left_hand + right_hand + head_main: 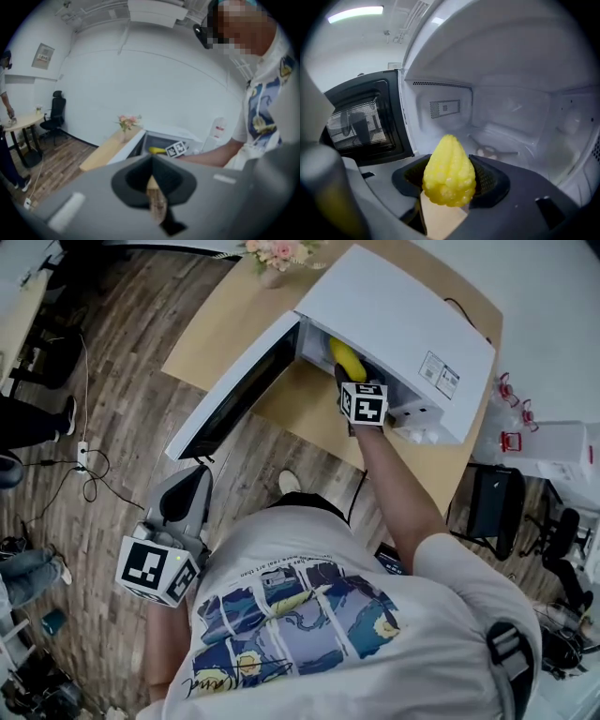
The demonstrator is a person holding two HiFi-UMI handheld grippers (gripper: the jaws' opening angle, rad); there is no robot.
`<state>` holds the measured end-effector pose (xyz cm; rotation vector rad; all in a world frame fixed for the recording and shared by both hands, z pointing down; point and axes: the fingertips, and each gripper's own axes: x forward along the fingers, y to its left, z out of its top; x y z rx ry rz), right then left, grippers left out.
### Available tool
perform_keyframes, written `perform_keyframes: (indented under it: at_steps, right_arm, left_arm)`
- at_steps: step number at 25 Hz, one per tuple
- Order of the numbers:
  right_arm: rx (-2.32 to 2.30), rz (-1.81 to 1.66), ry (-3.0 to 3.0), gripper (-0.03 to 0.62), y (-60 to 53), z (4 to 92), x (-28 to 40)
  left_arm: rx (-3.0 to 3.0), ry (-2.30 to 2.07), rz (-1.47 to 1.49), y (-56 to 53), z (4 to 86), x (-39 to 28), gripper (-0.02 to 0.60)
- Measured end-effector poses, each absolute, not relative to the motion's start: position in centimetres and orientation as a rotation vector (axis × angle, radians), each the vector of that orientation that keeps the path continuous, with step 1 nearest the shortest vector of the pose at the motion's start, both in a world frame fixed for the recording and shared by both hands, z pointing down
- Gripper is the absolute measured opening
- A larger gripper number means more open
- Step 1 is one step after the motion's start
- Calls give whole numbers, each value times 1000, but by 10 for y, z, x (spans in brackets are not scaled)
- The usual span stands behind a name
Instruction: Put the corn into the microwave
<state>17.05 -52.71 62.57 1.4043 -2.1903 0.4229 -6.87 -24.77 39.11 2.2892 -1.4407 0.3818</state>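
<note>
A yellow corn cob (449,172) is clamped between the jaws of my right gripper (449,187), its tip pointing into the white microwave (403,334). In the head view the corn (346,357) is at the mouth of the cavity (506,136), with the right gripper (354,381) just behind it. The microwave door (246,390) hangs open to the left. My left gripper (178,512) is held low beside the person's body, away from the microwave, jaws together with nothing between them (154,197).
The microwave stands on a light wooden table (234,306) with a small vase of pink flowers (277,257) at the far end. The roller ring (490,151) lies on the cavity floor. Wood floor, cables and office chairs surround the table.
</note>
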Motion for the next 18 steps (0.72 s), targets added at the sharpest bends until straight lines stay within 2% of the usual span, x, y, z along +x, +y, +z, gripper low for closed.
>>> perform_keyframes:
  at_steps: [18]
  right_arm:
    - [1312,392,-2047,245,-559,646,148]
  left_arm:
    - [2182,-1551,401,-249,398,-75,9]
